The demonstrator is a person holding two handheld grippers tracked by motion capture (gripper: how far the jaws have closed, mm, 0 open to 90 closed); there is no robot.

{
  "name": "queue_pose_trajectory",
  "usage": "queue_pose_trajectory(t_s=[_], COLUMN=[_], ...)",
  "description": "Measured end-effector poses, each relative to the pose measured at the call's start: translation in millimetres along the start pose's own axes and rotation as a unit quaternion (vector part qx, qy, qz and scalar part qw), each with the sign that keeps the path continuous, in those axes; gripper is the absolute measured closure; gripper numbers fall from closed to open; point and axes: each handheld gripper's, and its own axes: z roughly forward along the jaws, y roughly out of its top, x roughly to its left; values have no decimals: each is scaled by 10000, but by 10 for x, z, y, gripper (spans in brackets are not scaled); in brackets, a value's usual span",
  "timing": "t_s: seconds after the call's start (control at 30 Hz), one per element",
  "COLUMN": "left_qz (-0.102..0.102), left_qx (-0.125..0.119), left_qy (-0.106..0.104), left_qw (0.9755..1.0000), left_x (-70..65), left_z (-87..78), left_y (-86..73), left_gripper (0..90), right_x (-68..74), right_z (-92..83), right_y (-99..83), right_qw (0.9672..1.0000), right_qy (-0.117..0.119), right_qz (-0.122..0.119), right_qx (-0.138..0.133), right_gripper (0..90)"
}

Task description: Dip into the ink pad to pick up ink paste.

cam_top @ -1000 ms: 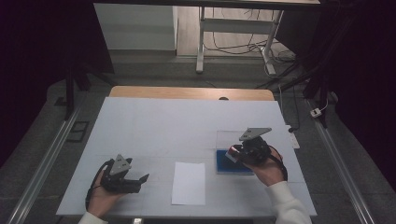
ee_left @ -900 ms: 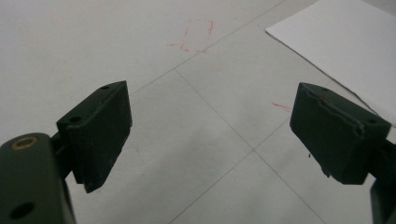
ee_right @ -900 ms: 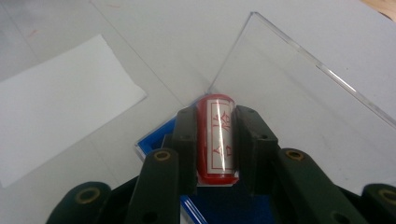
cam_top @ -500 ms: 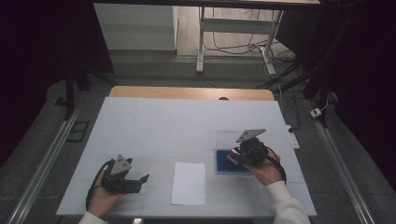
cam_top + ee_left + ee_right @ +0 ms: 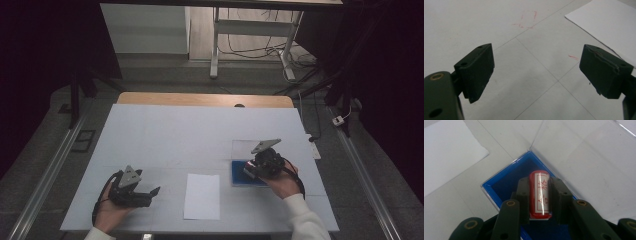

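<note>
On the tabletop: 1 white paper sheet, 1 blue-lined clear plastic box, 1 red cylindrical stamp, and 2 black grippers.

On the table we see a paper sheet lying between our grippers, left of the open stamp box, near the front edge.

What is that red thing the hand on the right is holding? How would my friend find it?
Start at the white table, then find the blue tray near its right side. Just above it, the right gripper squeezes a small red stamp, the only red cylinder there, with a white label of red characters.
</note>
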Motion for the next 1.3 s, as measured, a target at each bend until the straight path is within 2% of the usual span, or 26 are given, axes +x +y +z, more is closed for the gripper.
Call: queue_pose_trajectory(t_s=[0.13, 0.9, 1.13, 1.3], left_qz=[16, 51, 71, 81], left_qx=[-5, 64, 77, 76], left_qy=[-6, -18, -18, -35], left_qw=[10000, 10000, 9999, 9999], left_x=[-13, -37, -60, -68], left_z=[-2, 22, 25, 24], left_y=[6, 9, 14, 17], left_gripper=[131, 131, 131, 131], right_x=[-16, 7, 43, 32], right_z=[-1, 40, 60, 60], right_y=[-7, 38, 35, 14], right_qw=[10000, 9996, 9994, 9996], right_qy=[32, -30, -148, -108], right_qz=[62, -3, -65, -34], right_qx=[17, 284, 320, 260], right_gripper=[701, 705, 707, 707])
